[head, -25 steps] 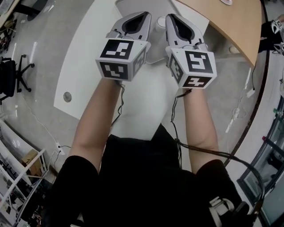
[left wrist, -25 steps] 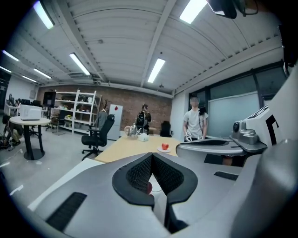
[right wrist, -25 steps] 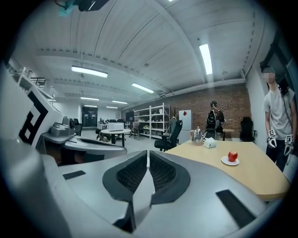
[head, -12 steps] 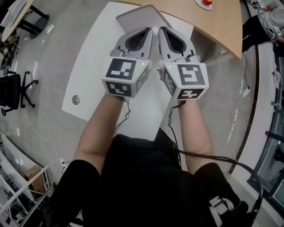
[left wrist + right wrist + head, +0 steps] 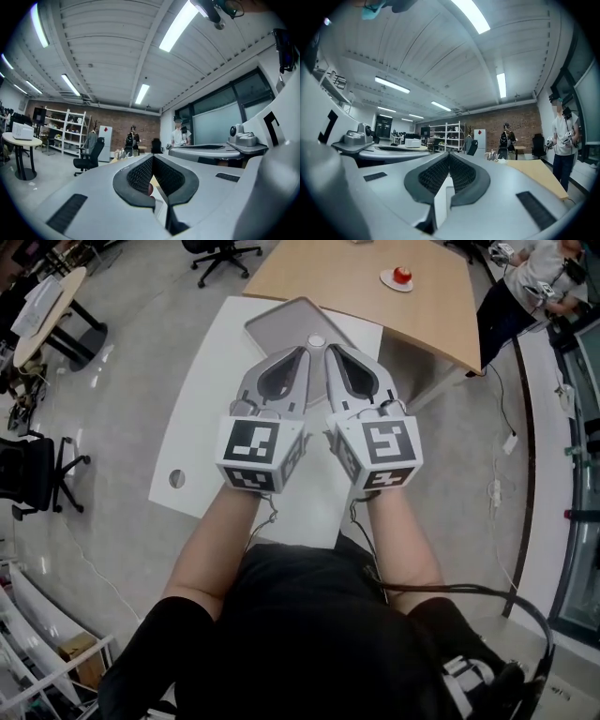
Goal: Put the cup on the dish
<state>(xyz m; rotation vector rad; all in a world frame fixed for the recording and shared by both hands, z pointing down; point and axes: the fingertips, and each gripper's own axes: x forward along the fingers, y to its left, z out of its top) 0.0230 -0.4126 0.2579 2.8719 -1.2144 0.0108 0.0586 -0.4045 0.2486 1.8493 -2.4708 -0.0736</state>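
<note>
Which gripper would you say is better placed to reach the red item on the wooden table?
Right, narrowly, I think. The left gripper and right gripper are both shut, empty, side by side above the white table. The red item and white dish lie ahead on the right gripper's side.

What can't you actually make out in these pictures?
- Red thing on the white dish, head view: too small to name.
- Round white thing, head view: partly behind the left gripper and right gripper.
- Flat grey thing, head view: near part covered by both grippers.
</note>
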